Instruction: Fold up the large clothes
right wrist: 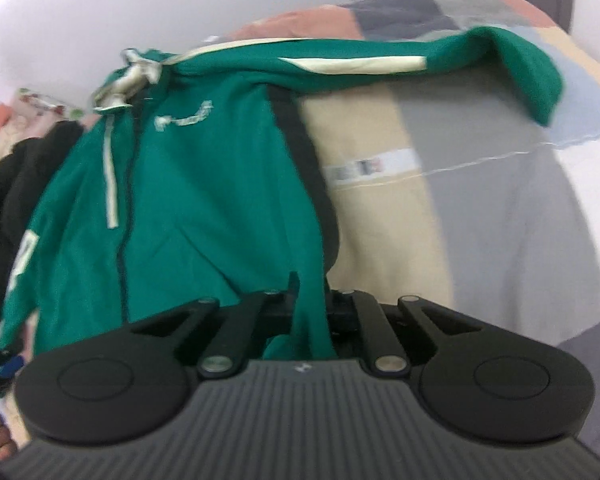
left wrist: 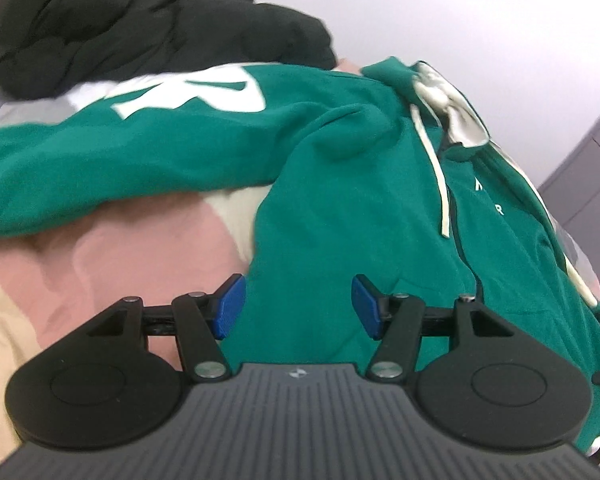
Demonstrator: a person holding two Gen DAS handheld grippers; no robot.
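Green fleece fills the space ahead of both my grippers: a zip-front green hoodie (left wrist: pixel 360 200) spread on a patchwork bedspread (left wrist: pixel 120 248) of pink, cream and grey blocks. My left gripper (left wrist: pixel 298 306) stands with its blue pads (left wrist: pixel 230 306) spread well apart, pinching nothing; the hoodie's lower front lies beneath and between them, and I cannot tell whether the pads brush the cloth. My right gripper (right wrist: pixel 310 312) is pressed together on a fold of the hoodie's (right wrist: pixel 204 200) hem edge, beside its dark side seam, and the green cloth rises in a narrow ridge from between the fingers, whose tips are buried in it. From the left wrist I see a sleeve with a large white letter stretched away to the left, the white drawstring (left wrist: pixel 436 168), the pale hood lining, and a heap of black clothing (left wrist: pixel 140 20) beyond. From the right wrist I see the other sleeve, with a cream stripe, laid out to the right across the bedspread (right wrist: pixel 480 200).
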